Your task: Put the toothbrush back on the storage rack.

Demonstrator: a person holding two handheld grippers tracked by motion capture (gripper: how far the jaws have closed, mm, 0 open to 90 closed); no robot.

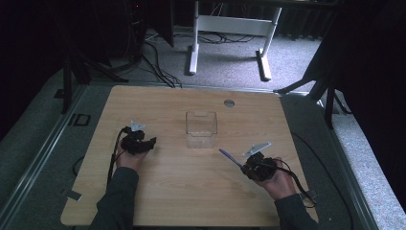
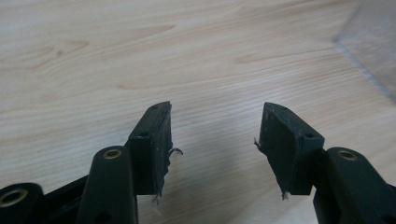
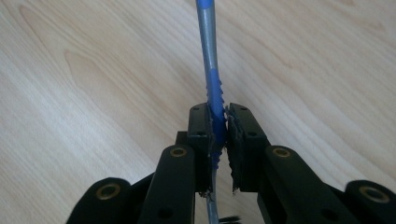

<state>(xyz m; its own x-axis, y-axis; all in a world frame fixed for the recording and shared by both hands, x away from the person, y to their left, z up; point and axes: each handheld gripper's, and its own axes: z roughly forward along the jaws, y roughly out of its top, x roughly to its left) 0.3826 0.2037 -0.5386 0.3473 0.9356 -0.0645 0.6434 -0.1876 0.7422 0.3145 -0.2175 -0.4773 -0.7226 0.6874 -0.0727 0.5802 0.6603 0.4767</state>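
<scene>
Two grippers over the bench [image 1: 172, 191]: right gripper [image 3: 219, 126] fingers clamp a blue pen [image 3: 208, 56] aimed at the clear bin [image 1: 201, 128], left gripper [image 2: 215, 140] fingers parted, empty; judged best to lift the pen level, then release above the bin.

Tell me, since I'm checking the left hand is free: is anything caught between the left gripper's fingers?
No. In the left gripper view the left gripper has its fingers apart, with bare wooden table between them.
</scene>
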